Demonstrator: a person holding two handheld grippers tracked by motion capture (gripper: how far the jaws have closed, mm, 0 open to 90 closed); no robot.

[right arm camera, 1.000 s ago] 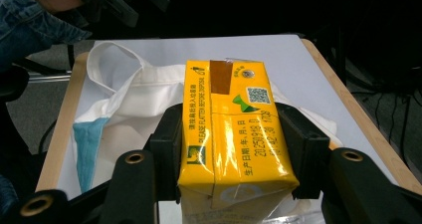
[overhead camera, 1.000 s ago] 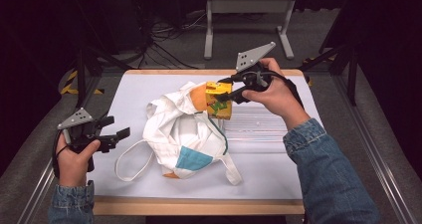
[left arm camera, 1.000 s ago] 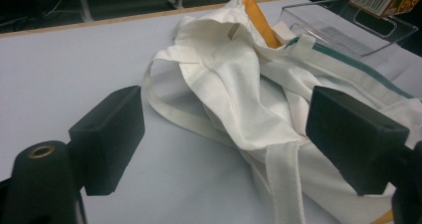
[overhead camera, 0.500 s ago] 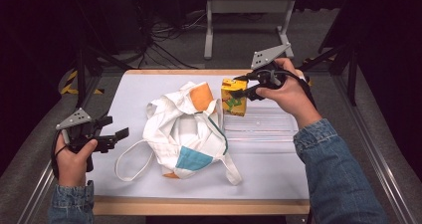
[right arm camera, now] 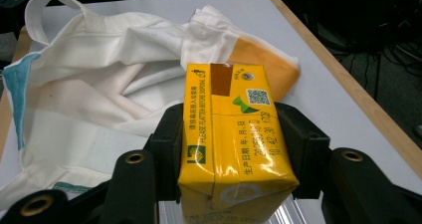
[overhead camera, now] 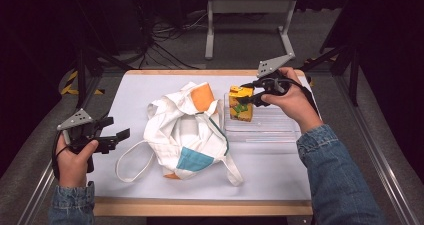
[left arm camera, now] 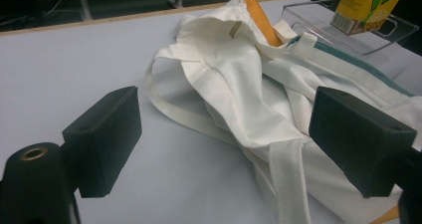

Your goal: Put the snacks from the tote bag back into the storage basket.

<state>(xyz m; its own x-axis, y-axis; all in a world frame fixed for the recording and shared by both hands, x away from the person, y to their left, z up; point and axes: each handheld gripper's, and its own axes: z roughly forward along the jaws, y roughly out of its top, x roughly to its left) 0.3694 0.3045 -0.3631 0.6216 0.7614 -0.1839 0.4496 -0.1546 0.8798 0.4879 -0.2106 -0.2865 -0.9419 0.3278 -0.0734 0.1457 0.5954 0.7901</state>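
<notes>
High view: the right gripper (overhead camera: 248, 96) is clamped on a yellow drink carton (overhead camera: 240, 104), holding it upright over the near-left corner of a clear plastic tray (overhead camera: 270, 127) at about 2 o'clock on the white table (overhead camera: 270, 180). The carton looks out of the cloth bag (overhead camera: 185, 130) and almost set down; whether its base touches the tray I cannot tell. Release is what remains. The left gripper (overhead camera: 117, 137) waits at 9 o'clock, jaws apart and empty.

Left gripper view: 2 blunt black pads (left arm camera: 107, 134) stand wide over bare tabletop. The bag is soft, creased white canvas with flat webbing straps (left arm camera: 291, 184) and a teal stripe.

Right gripper view: both jaws press the carton's side faces. It is a glossy, sharp-edged brick with printed text, a QR code and a brown patch on top.
</notes>
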